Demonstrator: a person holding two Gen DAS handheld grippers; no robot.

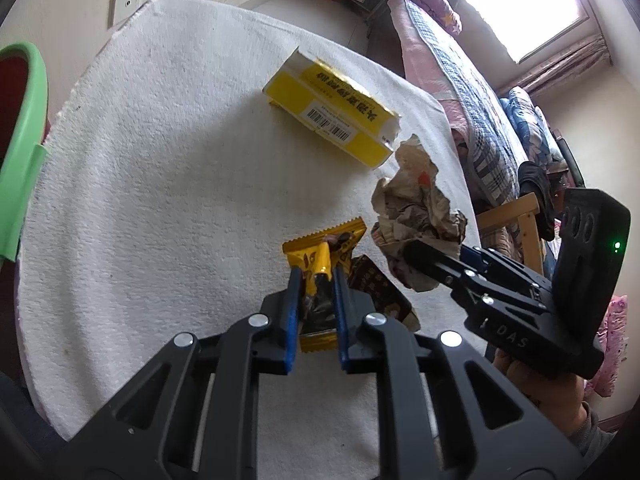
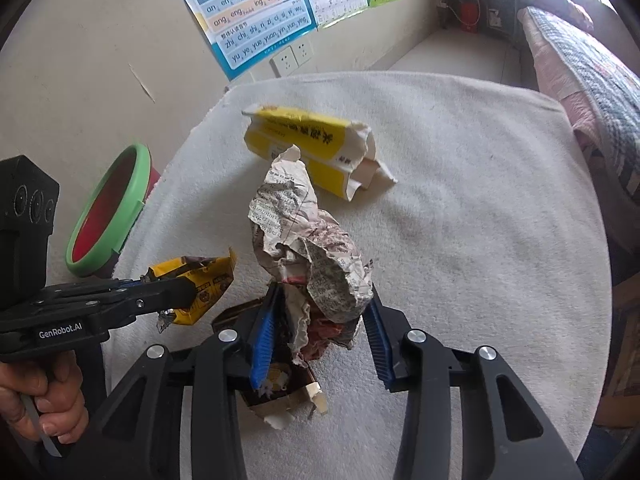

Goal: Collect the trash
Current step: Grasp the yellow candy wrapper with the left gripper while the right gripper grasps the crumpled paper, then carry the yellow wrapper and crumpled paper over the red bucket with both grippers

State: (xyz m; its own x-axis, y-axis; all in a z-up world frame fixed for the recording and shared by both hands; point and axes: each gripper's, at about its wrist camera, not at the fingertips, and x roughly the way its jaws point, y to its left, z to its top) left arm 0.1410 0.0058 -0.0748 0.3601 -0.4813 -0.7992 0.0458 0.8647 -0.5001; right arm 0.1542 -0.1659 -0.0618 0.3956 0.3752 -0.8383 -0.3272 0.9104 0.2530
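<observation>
On the white towel-covered table [image 1: 160, 160] my left gripper [image 1: 317, 272] is shut on a yellow snack wrapper [image 1: 320, 252], its blue pads pinching the wrapper's middle. In the right wrist view the left gripper [image 2: 188, 288] comes in from the left with the same yellow wrapper [image 2: 208, 280]. My right gripper [image 2: 324, 290] is shut on a crumpled ball of newspaper [image 2: 312, 240], which stands up between its pads. The left wrist view has the right gripper [image 1: 412, 254] at the right, clamped on that newspaper [image 1: 416, 208]. A brown torn carton [image 2: 280, 392] lies under the right gripper's fingers.
A flattened yellow box [image 1: 332, 112] lies further back on the table [image 2: 460, 200]. A green-rimmed red bin [image 2: 108, 208] stands off the table's left edge by the wall. A bed with a checked quilt [image 1: 480, 128] runs along the right side. A hand [image 2: 48, 400] holds the left gripper's handle.
</observation>
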